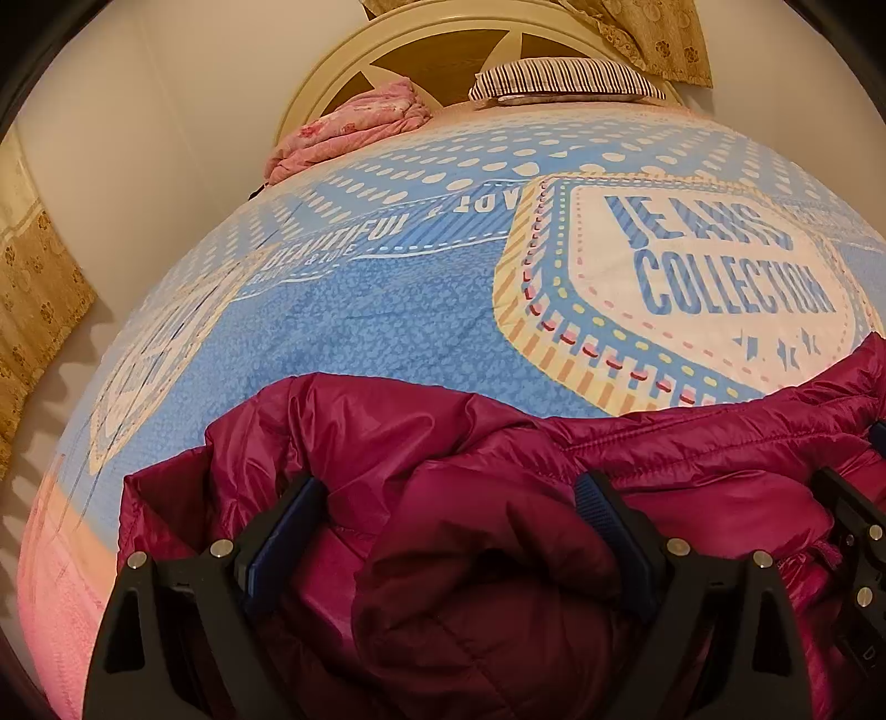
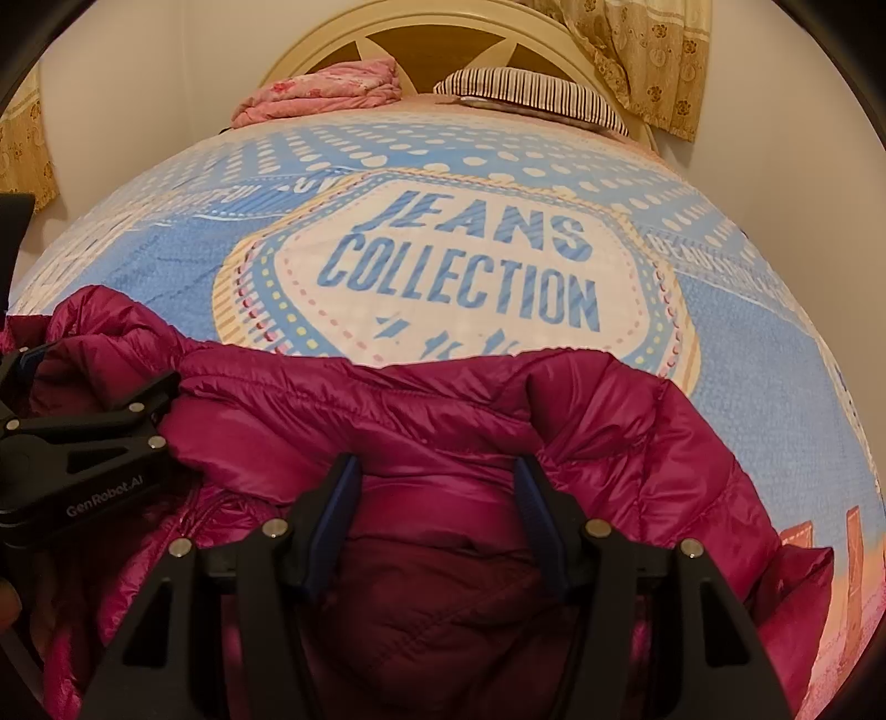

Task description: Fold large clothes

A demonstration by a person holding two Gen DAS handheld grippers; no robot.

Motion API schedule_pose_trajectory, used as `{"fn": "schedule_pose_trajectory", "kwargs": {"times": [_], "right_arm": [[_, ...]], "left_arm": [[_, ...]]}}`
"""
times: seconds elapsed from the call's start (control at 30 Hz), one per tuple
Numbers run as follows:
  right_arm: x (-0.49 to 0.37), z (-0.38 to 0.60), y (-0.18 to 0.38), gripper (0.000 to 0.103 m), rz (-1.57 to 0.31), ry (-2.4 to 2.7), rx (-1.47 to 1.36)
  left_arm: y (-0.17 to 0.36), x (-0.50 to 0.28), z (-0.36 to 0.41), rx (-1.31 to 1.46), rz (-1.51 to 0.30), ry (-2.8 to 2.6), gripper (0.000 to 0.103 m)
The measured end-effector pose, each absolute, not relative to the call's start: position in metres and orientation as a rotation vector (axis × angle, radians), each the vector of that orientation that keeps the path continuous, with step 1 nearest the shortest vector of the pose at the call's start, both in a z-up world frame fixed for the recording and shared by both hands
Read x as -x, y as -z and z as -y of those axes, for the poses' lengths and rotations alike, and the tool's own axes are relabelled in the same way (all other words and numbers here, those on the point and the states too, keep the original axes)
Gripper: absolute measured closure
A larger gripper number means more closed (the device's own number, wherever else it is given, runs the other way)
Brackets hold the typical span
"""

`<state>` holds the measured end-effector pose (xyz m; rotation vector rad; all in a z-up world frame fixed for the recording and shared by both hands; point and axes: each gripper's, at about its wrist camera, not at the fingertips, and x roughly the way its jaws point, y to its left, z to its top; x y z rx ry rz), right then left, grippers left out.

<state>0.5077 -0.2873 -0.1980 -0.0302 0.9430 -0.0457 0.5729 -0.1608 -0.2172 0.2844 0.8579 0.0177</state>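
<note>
A magenta quilted puffer jacket (image 1: 498, 443) lies bunched at the near edge of the bed; it also shows in the right wrist view (image 2: 443, 410). My left gripper (image 1: 448, 493) is open, its jaws wide apart over a puffy mound of the jacket, with fabric bulging between them. My right gripper (image 2: 437, 471) is open too, jaws straddling a fold of the jacket. The left gripper also shows at the left of the right wrist view (image 2: 83, 432), and the right gripper's edge shows at the far right of the left wrist view (image 1: 853, 509).
The bed carries a blue and white "JEANS COLLECTION" cover (image 2: 747, 343). At the far end lie a folded pink quilt (image 2: 326, 88) and a striped pillow (image 2: 531, 94) against a cream headboard (image 2: 443, 27). Yellow curtains (image 2: 648, 55) hang at the right.
</note>
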Motion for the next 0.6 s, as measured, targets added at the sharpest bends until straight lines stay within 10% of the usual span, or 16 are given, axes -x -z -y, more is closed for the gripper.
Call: {"fn": "schedule_pose_trajectory", "kwargs": {"times": [0.6], "right_arm": [[-0.5079, 0.2864, 0.1993, 0.042, -0.939, 0.053, 0.037]], "left_arm": [[0.2196, -0.5704, 0.1683, -0.358, -0.833, -0.051, 0.009]]}}
